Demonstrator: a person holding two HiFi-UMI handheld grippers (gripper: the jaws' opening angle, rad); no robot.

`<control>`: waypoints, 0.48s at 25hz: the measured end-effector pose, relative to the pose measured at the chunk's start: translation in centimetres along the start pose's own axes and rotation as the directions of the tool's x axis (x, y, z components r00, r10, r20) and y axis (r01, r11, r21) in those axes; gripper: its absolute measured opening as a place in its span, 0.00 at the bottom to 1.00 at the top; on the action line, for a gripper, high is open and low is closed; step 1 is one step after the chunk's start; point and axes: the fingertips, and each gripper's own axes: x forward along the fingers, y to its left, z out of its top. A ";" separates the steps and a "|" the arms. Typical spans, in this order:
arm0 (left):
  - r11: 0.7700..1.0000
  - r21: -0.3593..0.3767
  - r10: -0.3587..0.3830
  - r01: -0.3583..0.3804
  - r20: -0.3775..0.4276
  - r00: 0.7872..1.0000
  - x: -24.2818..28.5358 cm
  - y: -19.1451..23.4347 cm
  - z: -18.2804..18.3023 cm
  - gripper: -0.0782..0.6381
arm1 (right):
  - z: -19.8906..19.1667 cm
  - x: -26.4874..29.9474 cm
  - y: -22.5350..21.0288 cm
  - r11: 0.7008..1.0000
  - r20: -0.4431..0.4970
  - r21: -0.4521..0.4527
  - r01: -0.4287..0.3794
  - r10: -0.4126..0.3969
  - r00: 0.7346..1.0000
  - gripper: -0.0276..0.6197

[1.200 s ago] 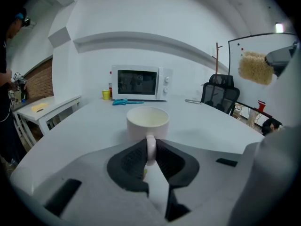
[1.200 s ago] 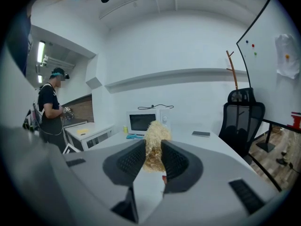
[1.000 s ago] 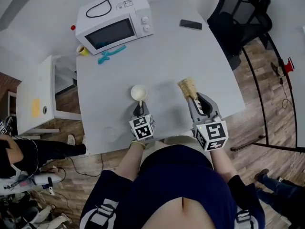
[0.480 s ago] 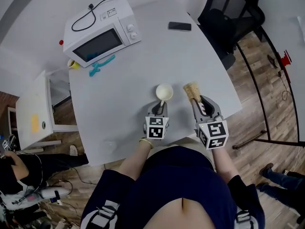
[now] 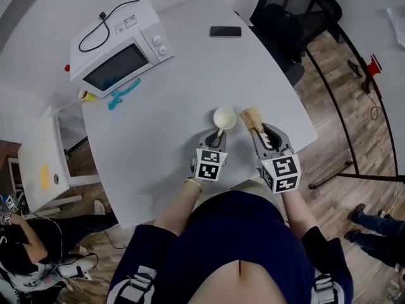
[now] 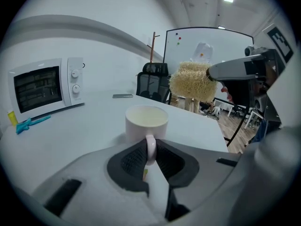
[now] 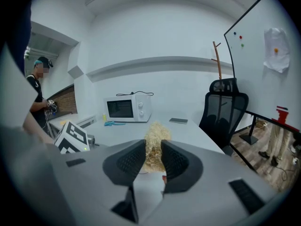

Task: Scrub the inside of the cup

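Observation:
A white cup (image 5: 224, 118) (image 6: 146, 121) stands upright on the grey table (image 5: 177, 106), and its inside shows pale and empty. My left gripper (image 5: 219, 133) (image 6: 150, 155) is shut on the cup's handle (image 6: 151, 147) from the near side. My right gripper (image 5: 258, 129) (image 7: 151, 160) is shut on a straw-coloured fibre scrubber (image 5: 250, 116) (image 7: 154, 147). The scrubber (image 6: 190, 80) hangs just right of the cup's rim and slightly above it, apart from the cup.
A white microwave (image 5: 117, 43) stands at the table's far left, with a teal tool (image 5: 123, 92) and a small yellow thing (image 5: 85, 95) in front of it. A dark phone (image 5: 225, 31) lies at the far edge. A black office chair (image 5: 288, 18) stands behind the table on the right. A person (image 7: 37, 95) stands at the left.
My left gripper has carried the cup to the right, close beside the scrubber. The right gripper with the scrubber has shifted only slightly.

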 end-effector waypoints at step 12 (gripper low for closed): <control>0.863 0.506 0.020 -0.006 -0.023 1.000 0.8 -1.0 1.4 0.18 | -1.5 1.0 2.1 0.911 -0.174 -0.392 -0.131 0.066 0.982 0.22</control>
